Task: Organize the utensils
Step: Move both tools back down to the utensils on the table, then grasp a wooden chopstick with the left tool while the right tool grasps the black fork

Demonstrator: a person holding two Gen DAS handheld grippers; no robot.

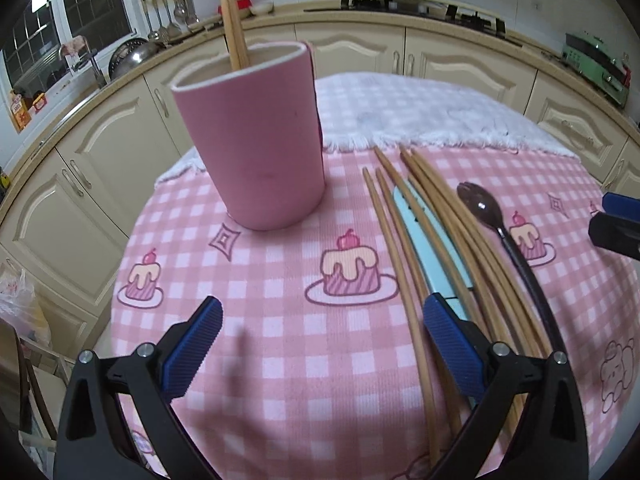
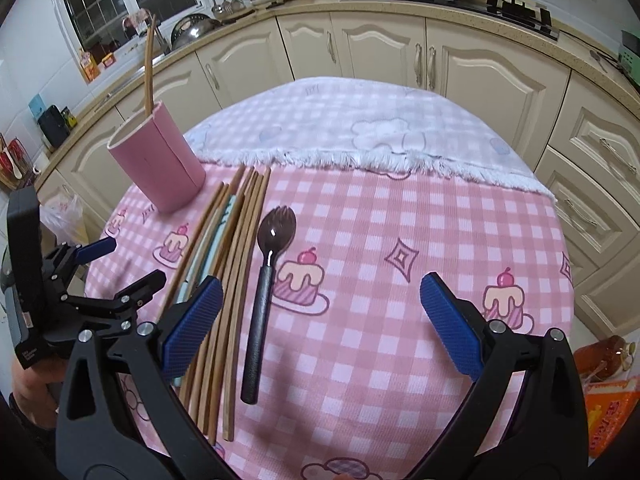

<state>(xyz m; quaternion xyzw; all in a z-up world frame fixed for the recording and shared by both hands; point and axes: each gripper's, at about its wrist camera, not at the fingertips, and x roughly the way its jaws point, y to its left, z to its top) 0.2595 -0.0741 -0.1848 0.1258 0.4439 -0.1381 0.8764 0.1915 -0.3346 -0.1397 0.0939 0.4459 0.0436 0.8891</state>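
Note:
A pink cup stands upright on the pink checked cloth, with two wooden chopsticks standing in it. Several more wooden chopsticks lie to its right over a light blue utensil. A dark spork lies right of them. My left gripper is open and empty, low over the cloth in front of the cup. In the right wrist view the cup, chopsticks and spork show. My right gripper is open and empty, right of the spork.
A white fringed cloth covers the far part of the round table. Cream kitchen cabinets curve behind it. The left gripper shows at the left of the right wrist view. An orange packet sits low right.

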